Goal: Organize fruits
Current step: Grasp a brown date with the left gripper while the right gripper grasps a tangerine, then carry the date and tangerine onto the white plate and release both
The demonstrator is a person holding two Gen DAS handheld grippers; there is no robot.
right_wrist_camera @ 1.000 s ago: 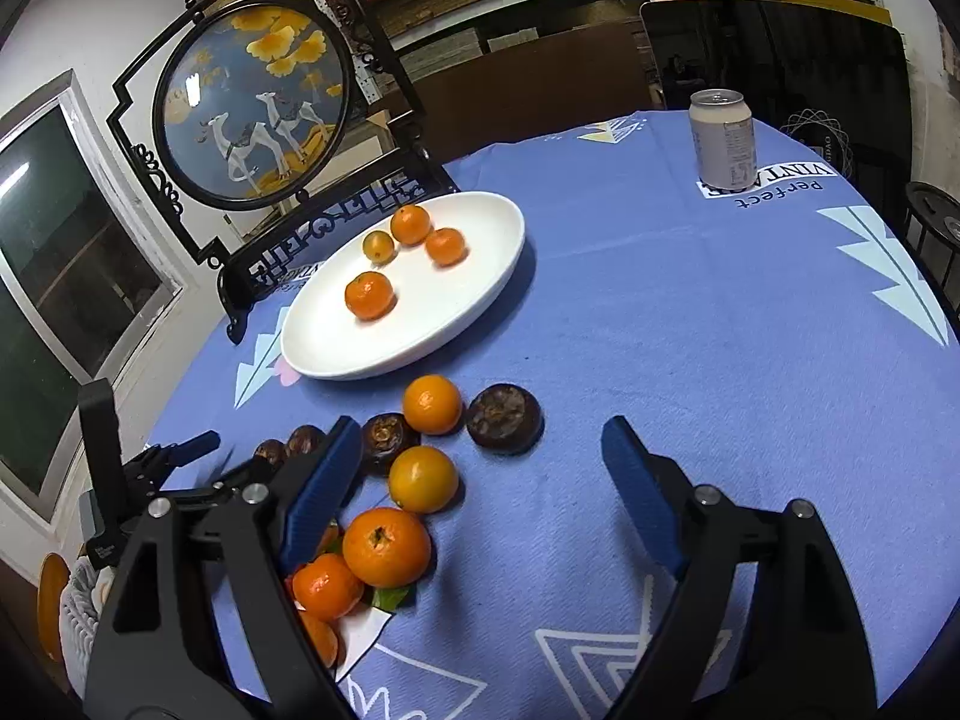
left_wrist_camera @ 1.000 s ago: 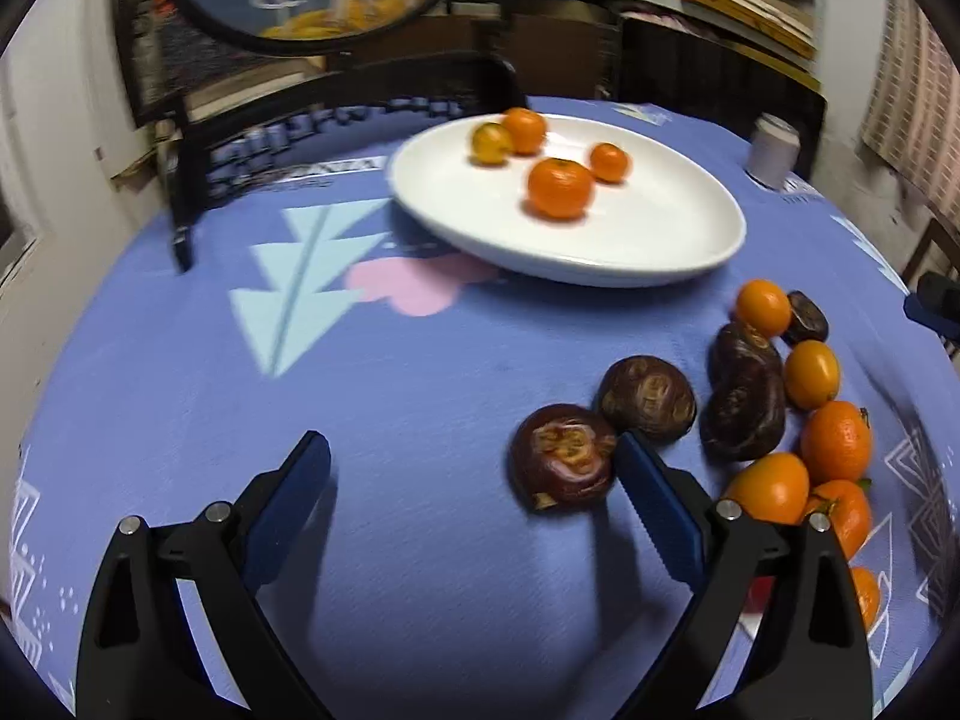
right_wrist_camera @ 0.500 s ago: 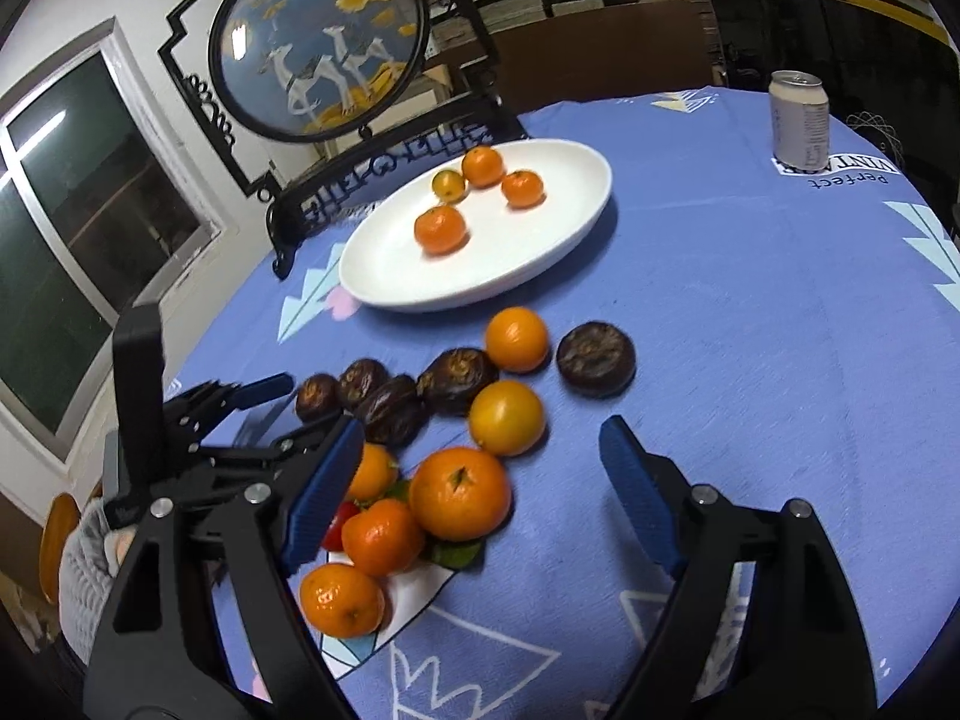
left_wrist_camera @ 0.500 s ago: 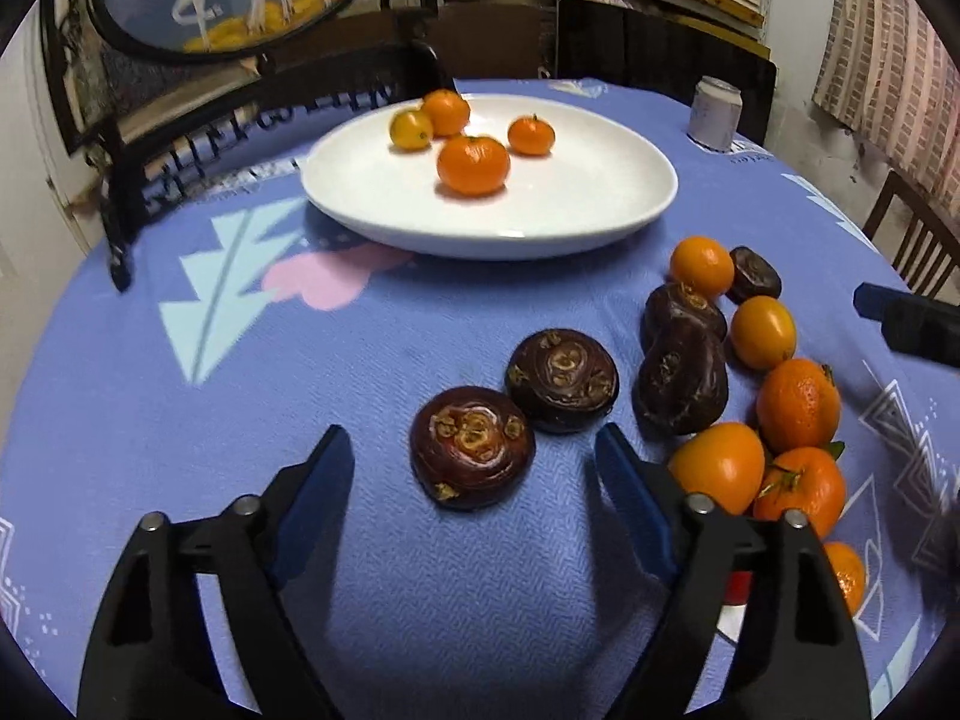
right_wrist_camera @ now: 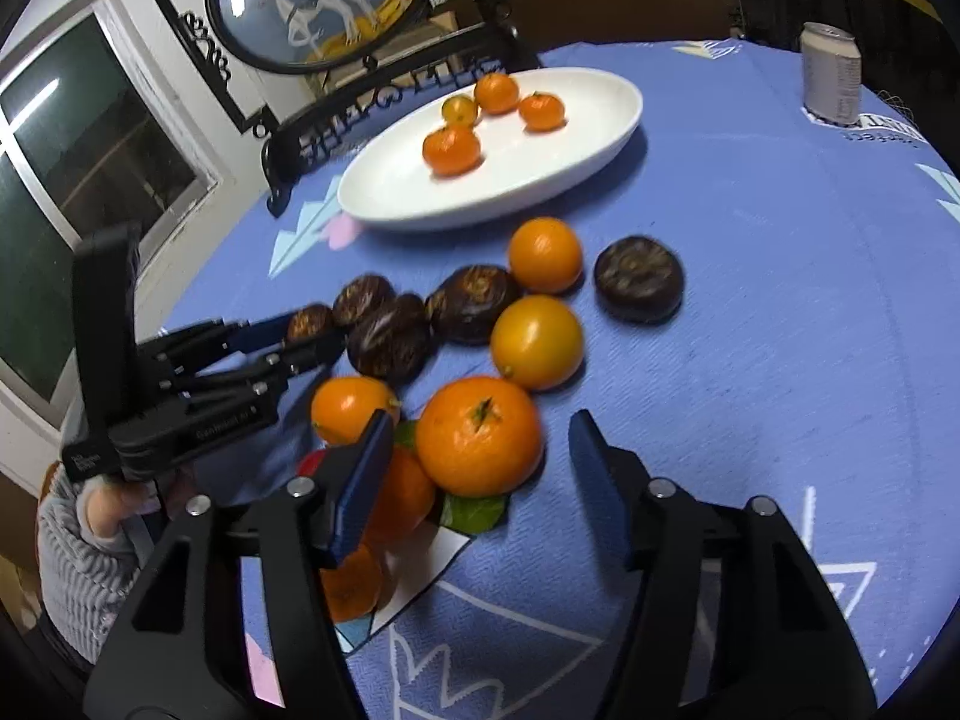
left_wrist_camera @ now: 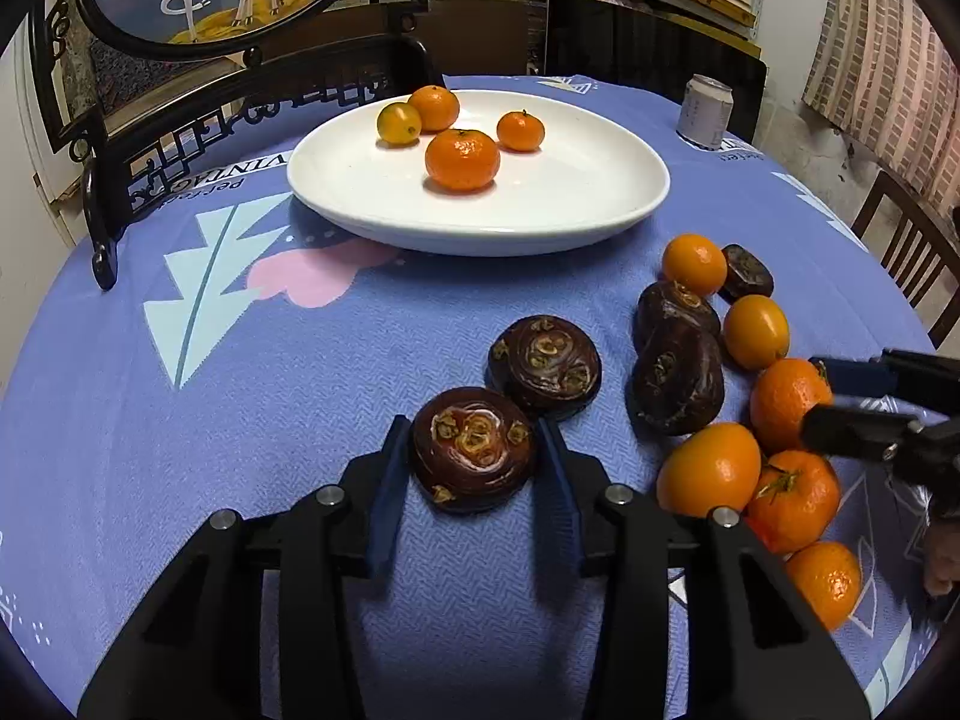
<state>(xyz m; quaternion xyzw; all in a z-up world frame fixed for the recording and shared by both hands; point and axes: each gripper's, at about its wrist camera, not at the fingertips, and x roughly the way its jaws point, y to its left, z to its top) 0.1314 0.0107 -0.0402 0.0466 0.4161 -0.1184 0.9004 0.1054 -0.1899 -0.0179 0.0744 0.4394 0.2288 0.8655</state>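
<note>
My left gripper (left_wrist_camera: pixel 474 468) has its blue pads closed against a flat dark brown fruit (left_wrist_camera: pixel 473 449) on the purple cloth; it also shows in the right wrist view (right_wrist_camera: pixel 300 339). A second dark fruit (left_wrist_camera: pixel 545 358) lies just beyond. My right gripper (right_wrist_camera: pixel 480 468) is open around a large orange (right_wrist_camera: pixel 479 435) that rests on the pile, its left pad near, its right pad apart. A white plate (left_wrist_camera: pixel 588 180) holds several oranges (left_wrist_camera: pixel 462 158). More oranges (left_wrist_camera: pixel 708 468) and dark fruits (left_wrist_camera: pixel 678 375) lie loose to the right.
A drink can (right_wrist_camera: pixel 831 81) stands at the far right of the table. A black ornamental stand with a round painted panel (left_wrist_camera: pixel 180 138) stands behind the plate. A wooden chair (left_wrist_camera: pixel 912 252) is beyond the table edge on the right.
My left gripper has moved forward and closed onto the near dark fruit. My right gripper has moved down over the orange pile and narrowed around the large orange.
</note>
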